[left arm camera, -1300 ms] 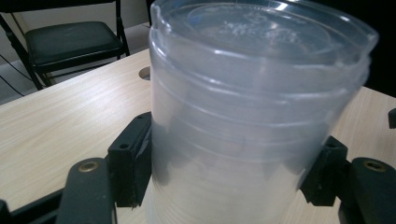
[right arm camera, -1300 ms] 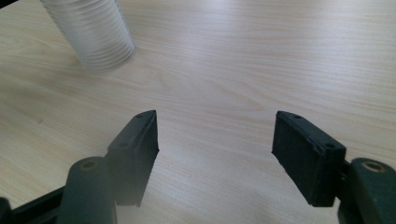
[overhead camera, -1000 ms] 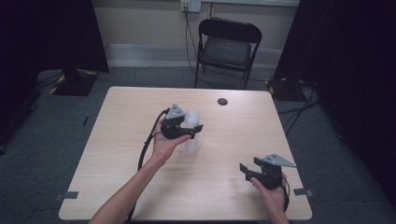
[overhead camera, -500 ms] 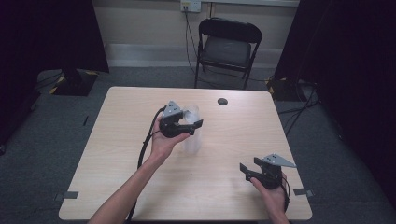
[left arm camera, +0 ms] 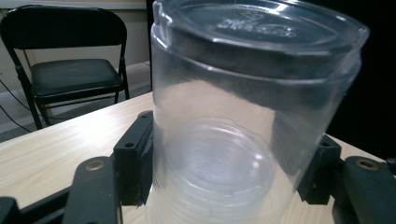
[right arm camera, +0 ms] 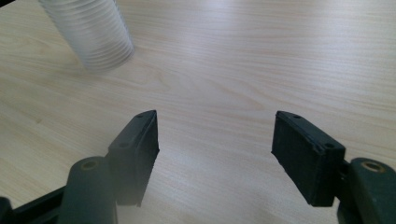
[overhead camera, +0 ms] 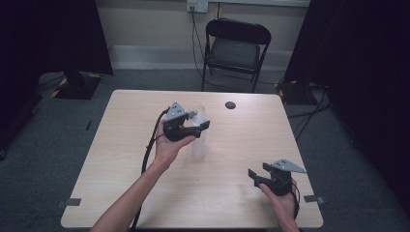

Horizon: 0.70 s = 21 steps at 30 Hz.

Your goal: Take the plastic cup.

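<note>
One wooden table (overhead camera: 241, 145) | grey carpet (overhead camera: 58, 145) | black folding chair (overhead camera: 234, 48)

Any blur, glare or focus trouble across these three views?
High view: dim, dark at the sides, soft overall; the clear cup stack nearly fades into the table. Left gripper view: stack sharp, pale glare on its wall, folding chair behind slightly soft. Right gripper view: right claw pads close and blurred, woodgrain crisp, stack soft at top left.

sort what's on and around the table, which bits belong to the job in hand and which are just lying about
In the job: stack of clear plastic cups, left gripper with its jaws closing around the top cup.
Lying about: small dark disc on the table, folding chair, open right gripper.
</note>
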### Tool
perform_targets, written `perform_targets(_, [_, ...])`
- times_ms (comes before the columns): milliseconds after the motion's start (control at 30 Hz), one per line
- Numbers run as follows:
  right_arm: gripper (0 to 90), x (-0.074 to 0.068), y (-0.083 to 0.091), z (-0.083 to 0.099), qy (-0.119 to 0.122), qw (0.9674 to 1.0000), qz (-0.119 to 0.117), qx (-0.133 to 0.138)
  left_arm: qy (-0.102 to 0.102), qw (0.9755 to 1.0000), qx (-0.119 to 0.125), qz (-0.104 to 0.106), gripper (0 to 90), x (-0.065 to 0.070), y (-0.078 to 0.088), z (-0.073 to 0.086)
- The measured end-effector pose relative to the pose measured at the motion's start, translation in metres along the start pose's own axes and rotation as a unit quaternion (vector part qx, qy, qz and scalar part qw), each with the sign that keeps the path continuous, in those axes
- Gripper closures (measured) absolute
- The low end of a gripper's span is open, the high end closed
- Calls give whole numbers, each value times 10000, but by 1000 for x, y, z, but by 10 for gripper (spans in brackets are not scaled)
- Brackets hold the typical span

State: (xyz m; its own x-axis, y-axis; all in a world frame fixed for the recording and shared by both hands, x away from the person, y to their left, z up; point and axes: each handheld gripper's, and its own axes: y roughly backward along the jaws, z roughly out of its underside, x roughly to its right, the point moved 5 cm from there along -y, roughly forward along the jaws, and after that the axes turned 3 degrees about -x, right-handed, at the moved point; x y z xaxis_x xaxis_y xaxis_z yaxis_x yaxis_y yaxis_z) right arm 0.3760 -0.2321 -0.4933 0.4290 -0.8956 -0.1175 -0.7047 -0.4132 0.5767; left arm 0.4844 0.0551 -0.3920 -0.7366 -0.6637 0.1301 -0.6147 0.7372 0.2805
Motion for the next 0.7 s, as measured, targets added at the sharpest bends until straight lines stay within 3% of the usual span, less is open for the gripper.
perform_targets(533, [314,-1,-1,0,-12,10000,-46,12,-71,9991,422,-18,354,3,15,-16])
perform_targets(700, [314,-1,-1,0,-17,10000,-49,-5,-100,9983,572,-9,356,10,18,-20])
